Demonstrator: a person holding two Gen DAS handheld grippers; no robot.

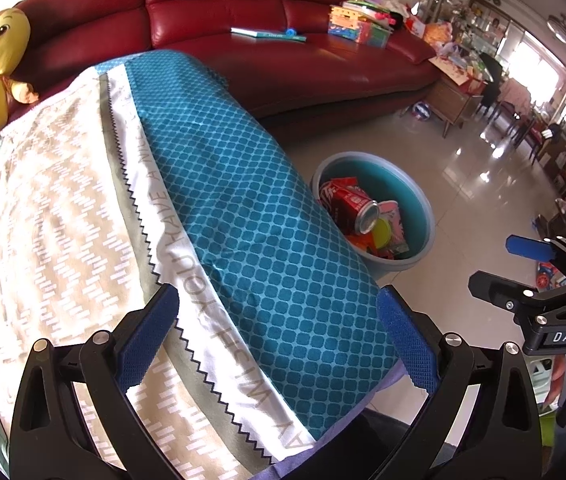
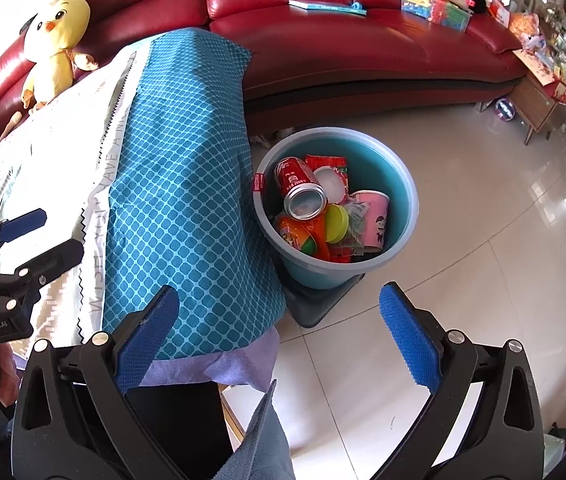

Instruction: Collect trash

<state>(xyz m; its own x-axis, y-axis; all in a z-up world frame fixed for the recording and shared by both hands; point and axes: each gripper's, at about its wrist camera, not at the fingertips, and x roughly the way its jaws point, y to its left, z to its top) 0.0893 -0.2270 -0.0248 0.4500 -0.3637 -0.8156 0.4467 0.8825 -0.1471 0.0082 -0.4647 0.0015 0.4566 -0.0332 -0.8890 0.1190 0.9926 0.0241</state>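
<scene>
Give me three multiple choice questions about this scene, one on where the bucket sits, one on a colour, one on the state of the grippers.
1. Where does the bucket stand?
A. on the sofa
B. on the floor beside the cloth-covered table
C. on the table

2. What colour is the soda can in the bucket?
A. red
B. green
C. black

3. How are the right gripper and the left gripper?
A. both open and empty
B. both shut on trash
C. right shut on a cup

Answers: 1 B, it stands on floor tiles next to the hanging tablecloth. 2 A, its body is red. 3 A, the fingers stand apart with nothing between them.
</scene>
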